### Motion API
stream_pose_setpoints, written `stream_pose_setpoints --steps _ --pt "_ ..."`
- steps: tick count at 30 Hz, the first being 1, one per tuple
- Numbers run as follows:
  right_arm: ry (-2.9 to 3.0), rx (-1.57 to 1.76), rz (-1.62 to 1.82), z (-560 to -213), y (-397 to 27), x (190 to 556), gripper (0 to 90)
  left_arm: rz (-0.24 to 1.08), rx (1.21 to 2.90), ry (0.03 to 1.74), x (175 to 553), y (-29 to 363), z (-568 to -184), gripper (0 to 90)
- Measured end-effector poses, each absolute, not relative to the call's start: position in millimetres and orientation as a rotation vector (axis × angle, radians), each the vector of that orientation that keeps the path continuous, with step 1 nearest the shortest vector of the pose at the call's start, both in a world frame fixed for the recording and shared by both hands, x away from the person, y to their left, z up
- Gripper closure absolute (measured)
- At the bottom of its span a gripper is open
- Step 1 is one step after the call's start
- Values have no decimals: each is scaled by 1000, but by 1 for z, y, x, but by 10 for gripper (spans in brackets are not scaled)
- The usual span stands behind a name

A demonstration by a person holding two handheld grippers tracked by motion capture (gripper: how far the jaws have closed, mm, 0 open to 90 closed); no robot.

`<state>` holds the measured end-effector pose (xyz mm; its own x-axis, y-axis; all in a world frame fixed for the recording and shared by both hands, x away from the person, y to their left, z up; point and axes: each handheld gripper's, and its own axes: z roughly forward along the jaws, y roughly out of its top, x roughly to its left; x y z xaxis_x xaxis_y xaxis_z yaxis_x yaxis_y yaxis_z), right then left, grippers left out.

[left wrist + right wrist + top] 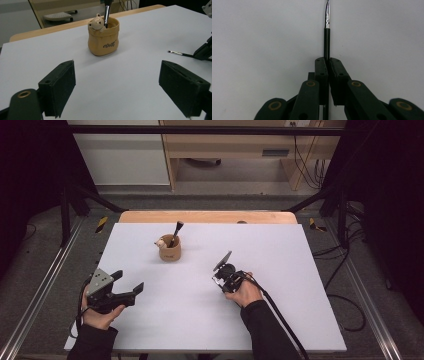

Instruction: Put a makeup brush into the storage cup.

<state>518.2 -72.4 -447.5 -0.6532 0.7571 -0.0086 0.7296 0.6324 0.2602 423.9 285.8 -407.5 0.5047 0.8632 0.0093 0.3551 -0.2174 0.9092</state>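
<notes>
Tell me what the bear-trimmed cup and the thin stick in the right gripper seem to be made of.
The cup: likely glazed ceramic or resin, a smooth tan sack shape with a moulded bear and printed lettering. The thin stick pinched in the right gripper: a glossy black shaft, perhaps lacquered wood or plastic, ending in a shiny silver sleeve that looks like metal.

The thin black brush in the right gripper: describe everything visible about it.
The brush is a slim, glossy black stick with a shiny silver metal collar toward its far end; its tip runs out of frame. It lies low over the white table, pointing straight ahead. The right gripper is shut on its black shaft.
</notes>
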Motion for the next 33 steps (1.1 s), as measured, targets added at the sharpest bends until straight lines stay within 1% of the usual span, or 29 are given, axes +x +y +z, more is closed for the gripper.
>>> stream_pose_setpoints --steps 13,20,33 --pt "2743 1241 381 -447 -74 518 857 668 1794 1024 424 286 -408 133" --pt "2742 1262 434 -437 -78 516 858 667 1793 1025 424 286 -407 133" --pt "2695 1250 651 -412 -92 509 858 658 1793 1019 424 284 -407 132"
